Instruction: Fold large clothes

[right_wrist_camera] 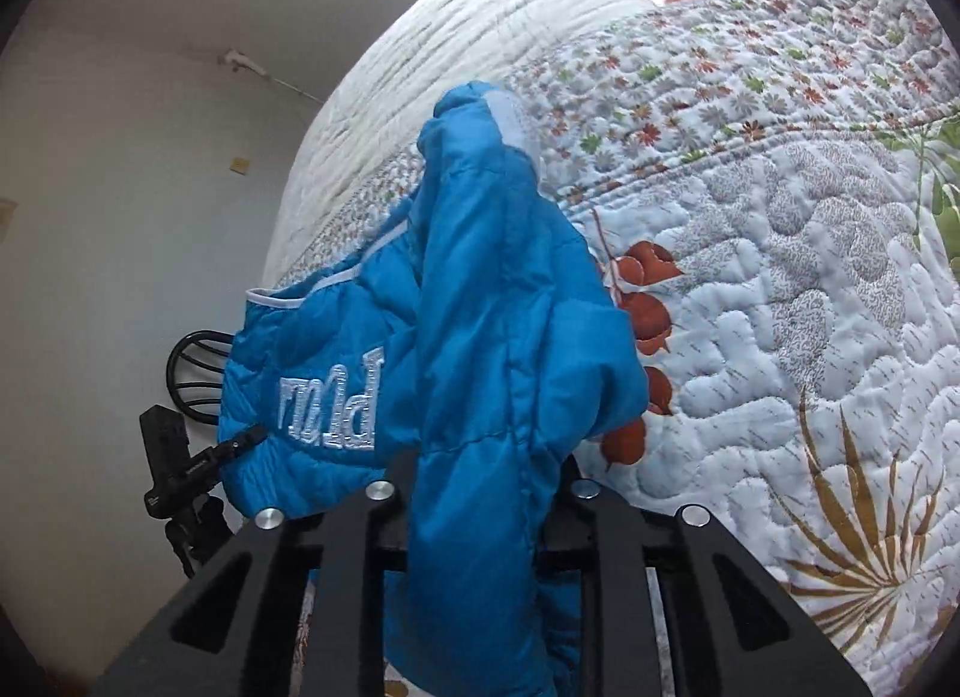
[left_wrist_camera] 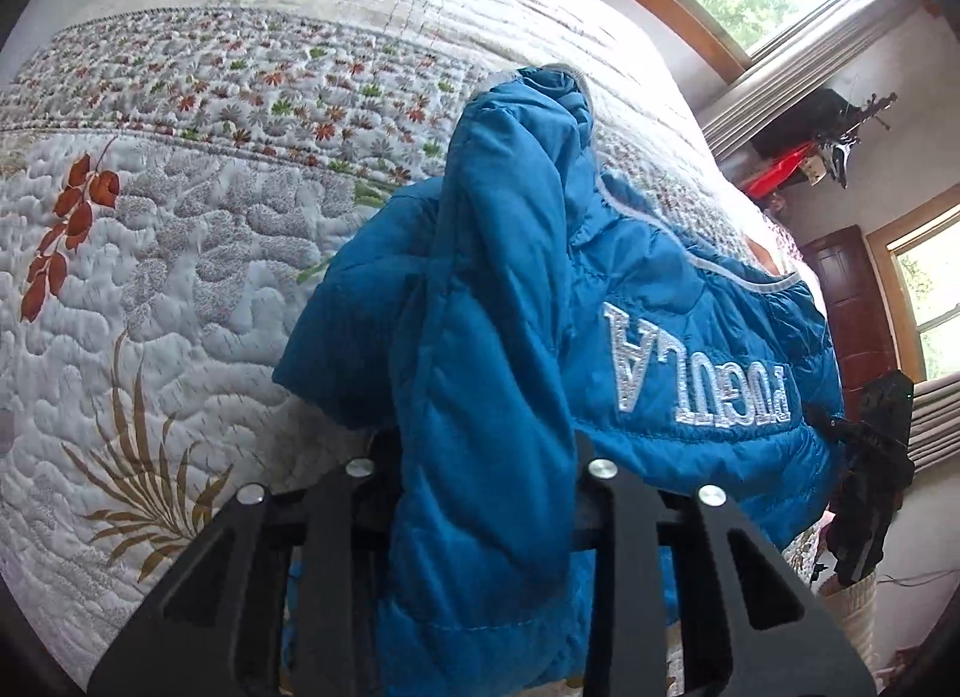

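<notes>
Jacket [left_wrist_camera: 516,301] is clenched at a bunched fold by each claw, left claw [left_wrist_camera: 486,493] and right claw [right_wrist_camera: 480,517], lifted above the bed [left_wrist_camera: 180,253] for folding.

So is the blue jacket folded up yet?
Not yet. Both sleeves already lie folded in over the blue jacket on the quilt. Now the left gripper and right gripper each pinch its near edge. Folding the body over is left.
</notes>
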`<state>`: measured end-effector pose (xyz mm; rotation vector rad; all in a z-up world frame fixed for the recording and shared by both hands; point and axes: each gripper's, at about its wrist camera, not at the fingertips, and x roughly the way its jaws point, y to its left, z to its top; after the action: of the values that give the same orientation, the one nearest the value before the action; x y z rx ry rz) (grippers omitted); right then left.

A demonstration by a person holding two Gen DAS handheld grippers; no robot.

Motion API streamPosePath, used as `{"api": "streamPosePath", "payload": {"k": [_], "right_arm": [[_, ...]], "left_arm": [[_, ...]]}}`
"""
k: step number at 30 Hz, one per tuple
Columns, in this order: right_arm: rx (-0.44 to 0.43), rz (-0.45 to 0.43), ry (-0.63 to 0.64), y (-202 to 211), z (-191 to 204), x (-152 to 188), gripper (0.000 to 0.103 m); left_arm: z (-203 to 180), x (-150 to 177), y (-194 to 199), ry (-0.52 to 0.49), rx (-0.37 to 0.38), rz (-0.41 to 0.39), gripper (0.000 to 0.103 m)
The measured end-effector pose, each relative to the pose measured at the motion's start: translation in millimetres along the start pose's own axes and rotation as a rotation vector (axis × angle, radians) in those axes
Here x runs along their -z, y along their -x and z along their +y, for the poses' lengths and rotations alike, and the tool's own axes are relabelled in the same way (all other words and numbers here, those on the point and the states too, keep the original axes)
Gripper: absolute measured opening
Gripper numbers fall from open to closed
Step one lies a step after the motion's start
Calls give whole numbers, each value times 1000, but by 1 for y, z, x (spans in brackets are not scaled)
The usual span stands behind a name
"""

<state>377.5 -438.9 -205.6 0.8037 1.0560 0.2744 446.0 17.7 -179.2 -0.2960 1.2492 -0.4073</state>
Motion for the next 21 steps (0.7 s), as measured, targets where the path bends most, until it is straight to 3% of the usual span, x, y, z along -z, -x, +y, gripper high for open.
{"api": "streamPosePath", "payload": {"k": [3, 9, 16, 21], "right_arm": [[-14, -20, 67, 24, 30, 9, 19], [-45, -83, 174, 81, 82, 38, 18], [-78, -96, 230, 137, 115, 103, 17], [-63, -57, 234, 136, 116, 155, 17]], "left_arm": [[-19, 4, 26, -30, 28, -46, 15], [-44, 28, 95, -87, 83, -131, 12], [-55, 97, 180, -103, 111, -193, 12], [-47, 152, 210, -89, 80, -195, 12]]}}
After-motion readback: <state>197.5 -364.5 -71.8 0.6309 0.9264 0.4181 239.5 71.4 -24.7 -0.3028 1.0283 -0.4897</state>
